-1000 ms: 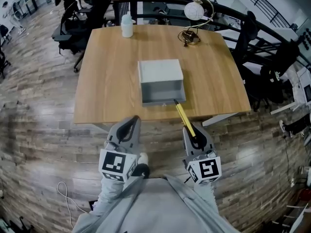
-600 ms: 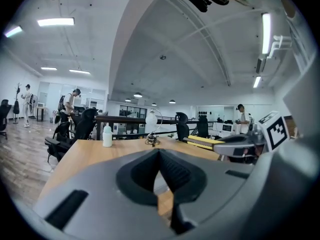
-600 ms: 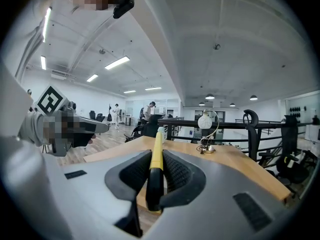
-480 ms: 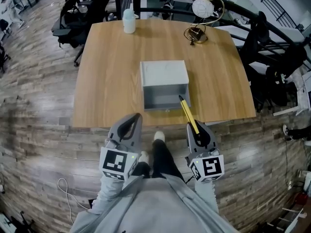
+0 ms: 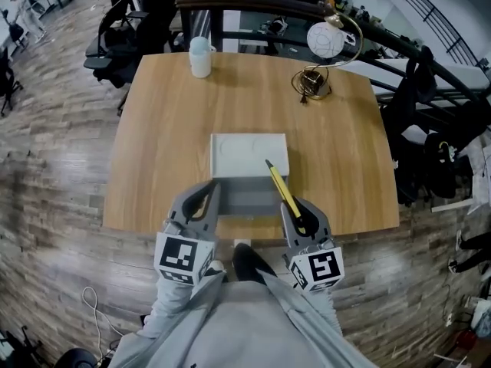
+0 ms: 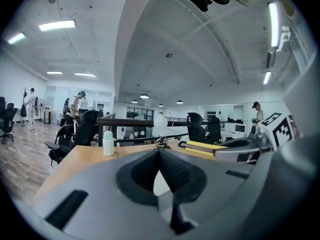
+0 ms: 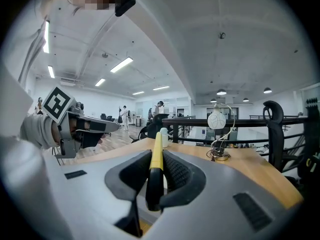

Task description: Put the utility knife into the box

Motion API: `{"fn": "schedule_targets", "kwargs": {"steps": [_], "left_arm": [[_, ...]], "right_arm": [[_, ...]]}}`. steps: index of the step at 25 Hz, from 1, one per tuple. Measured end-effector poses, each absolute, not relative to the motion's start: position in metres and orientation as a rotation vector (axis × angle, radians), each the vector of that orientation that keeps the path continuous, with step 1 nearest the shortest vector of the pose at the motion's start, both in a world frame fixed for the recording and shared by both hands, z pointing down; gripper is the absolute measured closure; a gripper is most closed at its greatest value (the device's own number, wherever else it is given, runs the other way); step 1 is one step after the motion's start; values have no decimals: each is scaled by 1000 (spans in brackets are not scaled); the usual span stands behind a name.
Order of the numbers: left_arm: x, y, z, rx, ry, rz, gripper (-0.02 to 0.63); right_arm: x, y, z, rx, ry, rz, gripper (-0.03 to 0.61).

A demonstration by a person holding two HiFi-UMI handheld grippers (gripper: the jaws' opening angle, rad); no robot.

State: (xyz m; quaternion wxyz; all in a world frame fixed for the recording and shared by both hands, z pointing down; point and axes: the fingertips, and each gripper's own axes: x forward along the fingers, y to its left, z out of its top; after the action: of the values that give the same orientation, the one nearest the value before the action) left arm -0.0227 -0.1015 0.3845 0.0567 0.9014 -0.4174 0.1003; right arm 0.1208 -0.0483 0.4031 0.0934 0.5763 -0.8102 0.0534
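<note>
A grey box [image 5: 244,156] sits mid-table, its open part [image 5: 247,198] facing the near edge. My right gripper [image 5: 291,209] is shut on the yellow utility knife [image 5: 281,188], held by its black end. The knife slants up-left, and its tip is over the box's right side. In the right gripper view the knife [image 7: 157,139] runs straight out between the jaws of the right gripper [image 7: 157,157]. My left gripper [image 5: 213,188] hovers at the box's near left corner, shut and holding nothing. In the left gripper view, the left gripper's [image 6: 160,153] tips meet.
The wooden table [image 5: 161,152] carries a white bottle [image 5: 200,56] at the far left and a desk lamp with a coiled cord [image 5: 316,75] at the far right. Office chairs [image 5: 115,44] and a dark railing [image 5: 253,6] stand behind the table. A black chair [image 5: 418,106] stands to its right.
Both grippers have moved forward toward the table. The knife's tip, earlier at the box's near right corner, now reaches over the box. The left gripper has come up to the box's near edge.
</note>
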Motion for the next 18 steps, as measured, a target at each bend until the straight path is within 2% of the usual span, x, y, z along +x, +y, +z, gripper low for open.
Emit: {"fn": "schedule_targets", "kwargs": {"steps": [18], "left_arm": [[-3,-167,379,2638,-1430,316,595]], "right_arm": [[131,-122,400,1484,-2543,178,495]]}}
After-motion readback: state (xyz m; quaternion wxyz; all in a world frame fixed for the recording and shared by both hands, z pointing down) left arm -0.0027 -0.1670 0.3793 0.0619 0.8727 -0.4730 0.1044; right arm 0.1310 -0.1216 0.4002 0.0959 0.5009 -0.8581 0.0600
